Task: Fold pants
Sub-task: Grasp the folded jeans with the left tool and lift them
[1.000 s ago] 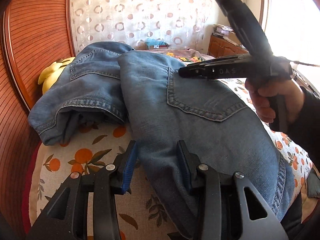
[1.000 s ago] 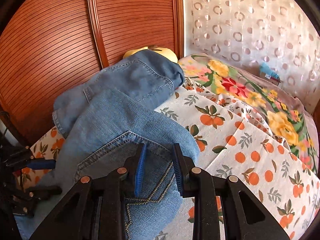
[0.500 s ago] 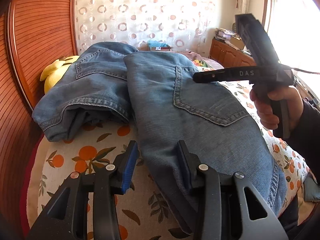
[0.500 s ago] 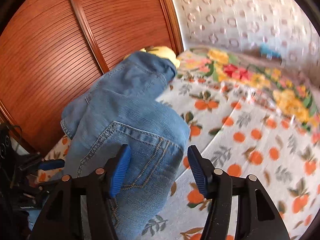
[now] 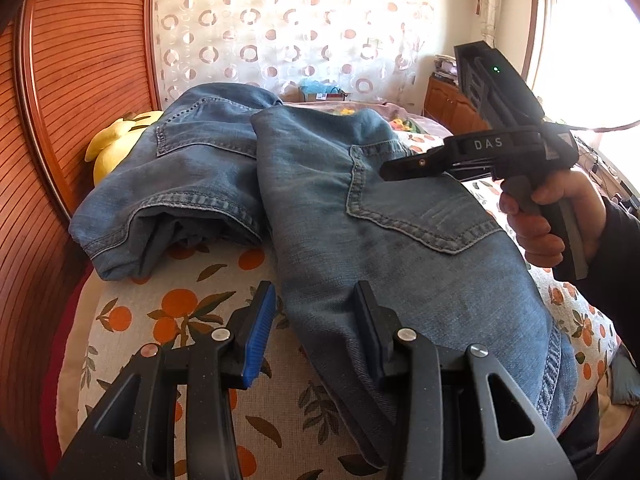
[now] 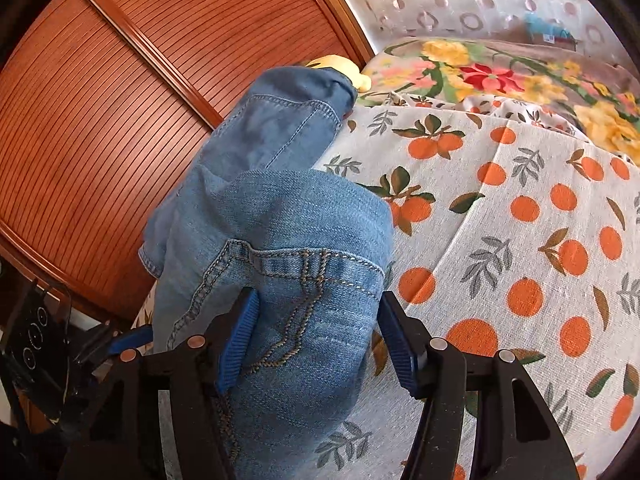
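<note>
Right gripper (image 6: 316, 344) is seen with jaws parted over the folded blue denim pants (image 6: 280, 264) on the orange-print bedspread (image 6: 520, 240), gripping nothing; left gripper (image 5: 316, 332) likewise stands apart, unloaded. Heavy, limp denim (thick at seams) is best pinched at the pocket edge.

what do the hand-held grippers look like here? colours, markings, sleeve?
Both are black plastic with silver pivot screws and blue ribbed pads. The right hand-held gripper reads "DAS" in white, shows a green LED and has a grey trigger grip. The sleeve is dark.
</note>
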Tool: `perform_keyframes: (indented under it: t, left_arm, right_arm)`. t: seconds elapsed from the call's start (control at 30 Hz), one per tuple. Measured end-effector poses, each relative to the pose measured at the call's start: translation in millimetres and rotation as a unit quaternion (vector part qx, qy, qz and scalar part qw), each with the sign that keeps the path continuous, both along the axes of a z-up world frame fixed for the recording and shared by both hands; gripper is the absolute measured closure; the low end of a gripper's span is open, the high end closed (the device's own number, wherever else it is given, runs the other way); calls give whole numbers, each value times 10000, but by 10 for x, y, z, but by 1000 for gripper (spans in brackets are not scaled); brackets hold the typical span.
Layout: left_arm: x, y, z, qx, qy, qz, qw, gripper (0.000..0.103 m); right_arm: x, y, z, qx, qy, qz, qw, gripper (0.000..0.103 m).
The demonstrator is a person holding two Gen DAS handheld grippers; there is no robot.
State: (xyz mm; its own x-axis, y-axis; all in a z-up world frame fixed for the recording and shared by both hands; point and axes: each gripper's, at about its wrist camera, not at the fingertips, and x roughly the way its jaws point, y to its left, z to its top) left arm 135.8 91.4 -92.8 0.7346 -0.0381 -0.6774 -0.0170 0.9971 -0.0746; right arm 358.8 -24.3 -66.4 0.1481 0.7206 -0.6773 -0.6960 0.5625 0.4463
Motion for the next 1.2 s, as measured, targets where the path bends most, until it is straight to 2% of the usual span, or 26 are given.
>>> perform_keyframes:
  t: [0.03, 0.1, 0.17, 0.2, 0.3, 0.4, 0.47, 0.6, 0.73, 0.83, 0.9, 1.03, 1.2]
  left_arm:
    - [-3, 0, 3, 4, -3, 5, 10000, 62]
    - [-11, 3, 22, -5, -16, 36, 10000, 62]
    - [-37, 3, 58, -19, -55, 49, 10000, 62]
    - [-59, -1, 80, -26, -87, 41, 10000, 62]
    - [-138, -25, 189, -94, -226, 2, 9997, 62]
    - [-203, -63, 277, -185, -354, -117, 9991, 58]
    - [-230, -98, 315, -250, -413, -229, 9986, 49]
    - [-214, -182, 287, -395, -284, -441, 9978, 49]
    - [-158, -273, 164, -478, 1, -577, 9972, 49]
    - [-114, -304, 88, -535, 191, -623, 9964, 49]
    - [-74, -339, 13, -577, 363, -697, 9952, 49]
    - [-64, -366, -33, -608, 354, -684, 9952, 49]
    - [-66, -360, -84, -892, 366, -812, 9920, 50]
  right_arm:
    - [3, 9, -10, -2, 32, 22, 10000, 48]
    - [-83, 7, 74, -5, -249, -15, 9997, 69]
    - [-253, 7, 190, -44, -742, -89, 9972, 75]
    - [-308, -25, 254, 33, -792, -166, 9967, 77]
    - [-500, -246, 471, 277, -1046, -312, 9936, 78]
    - [-641, -544, 563, 223, -1312, -570, 9895, 78]
    - [-651, -745, 505, 101, -1377, -760, 9875, 78]
    - [-602, -970, 192, -304, -1273, -1063, 9857, 78]
    - [-564, -1012, 13, -410, -1351, -1165, 9831, 78]
    - [-604, -909, -86, -681, -1563, -1149, 9787, 78]
    - [-549, -944, -145, -527, -1377, -1200, 9818, 78]
    - [-534, -903, -132, -496, -1379, -1173, 9822, 78]
    - [-538, -930, -140, -510, -1418, -1163, 9817, 77]
